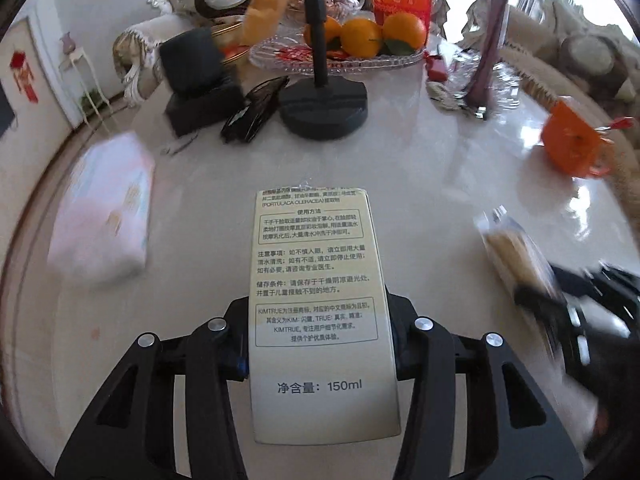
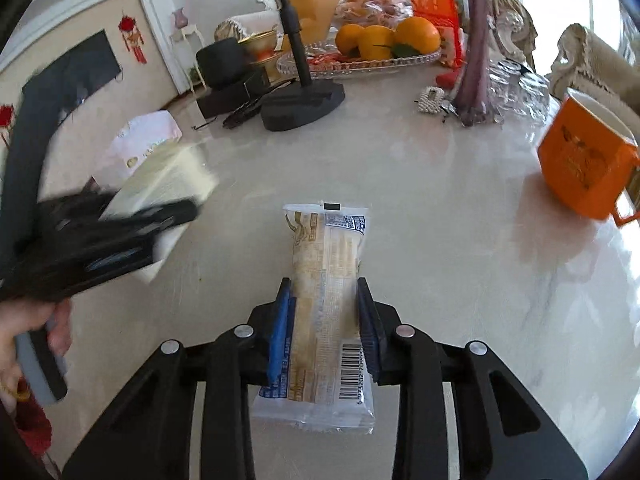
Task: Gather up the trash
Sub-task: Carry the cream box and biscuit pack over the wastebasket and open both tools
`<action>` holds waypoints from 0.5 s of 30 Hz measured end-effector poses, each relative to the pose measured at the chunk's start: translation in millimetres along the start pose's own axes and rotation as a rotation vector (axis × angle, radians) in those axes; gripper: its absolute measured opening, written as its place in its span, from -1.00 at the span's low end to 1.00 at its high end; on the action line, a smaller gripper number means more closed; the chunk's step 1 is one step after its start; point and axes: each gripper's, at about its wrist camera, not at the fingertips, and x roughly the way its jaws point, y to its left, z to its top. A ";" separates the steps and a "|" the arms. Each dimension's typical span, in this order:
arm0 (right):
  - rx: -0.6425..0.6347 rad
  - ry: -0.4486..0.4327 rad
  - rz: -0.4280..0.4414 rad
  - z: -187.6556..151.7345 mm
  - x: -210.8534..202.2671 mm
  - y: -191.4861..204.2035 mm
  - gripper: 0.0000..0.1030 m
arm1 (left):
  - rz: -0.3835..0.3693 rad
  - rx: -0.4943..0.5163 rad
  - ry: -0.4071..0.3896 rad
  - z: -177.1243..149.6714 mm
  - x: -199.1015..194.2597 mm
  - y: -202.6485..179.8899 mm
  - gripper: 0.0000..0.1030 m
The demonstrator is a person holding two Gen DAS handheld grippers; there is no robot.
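Cream carton [image 1: 320, 312] clenched in left gripper [image 1: 320, 336], barcoded snack wrapper [image 2: 326, 312] in right gripper [image 2: 326, 320].

Left gripper [image 1: 322, 344] level over the table, jaws clamped on the sides of a cream carton [image 1: 320, 304], right gripper [image 2: 326, 328] level alongside it, blue-padded fingers [image 2: 280, 332] pinching a snack wrapper [image 2: 324, 304], person's left hand [image 2: 24, 336] gripping the handle

Glass fruit tray [image 1: 276, 54] with oranges [image 1: 362, 36], black stand [image 1: 323, 108], sunglasses [image 1: 252, 110], orange mug [image 2: 586, 168], tissue pack [image 1: 106, 204].
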 end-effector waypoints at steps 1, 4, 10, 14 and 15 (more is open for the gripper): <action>0.032 -0.017 0.017 -3.6 -7.1 -2.3 -0.42 | -0.011 0.001 -0.013 -16.0 -18.7 1.3 -0.09; 0.108 -0.094 0.064 -25.3 -39.8 -3.4 -0.42 | -0.030 0.034 -0.047 -59.8 -68.2 2.0 -0.09; 0.125 -0.203 0.101 -119.4 -143.0 19.5 -0.42 | -0.053 0.020 -0.130 -155.9 -154.6 6.7 -0.09; 0.137 -0.288 0.052 -176.4 -228.7 16.1 -0.42 | -0.095 -0.042 -0.192 -220.5 -201.9 8.0 -0.09; 0.150 -0.315 0.040 -194.8 -255.1 14.0 -0.42 | -0.096 -0.045 -0.205 -235.7 -211.6 7.1 -0.09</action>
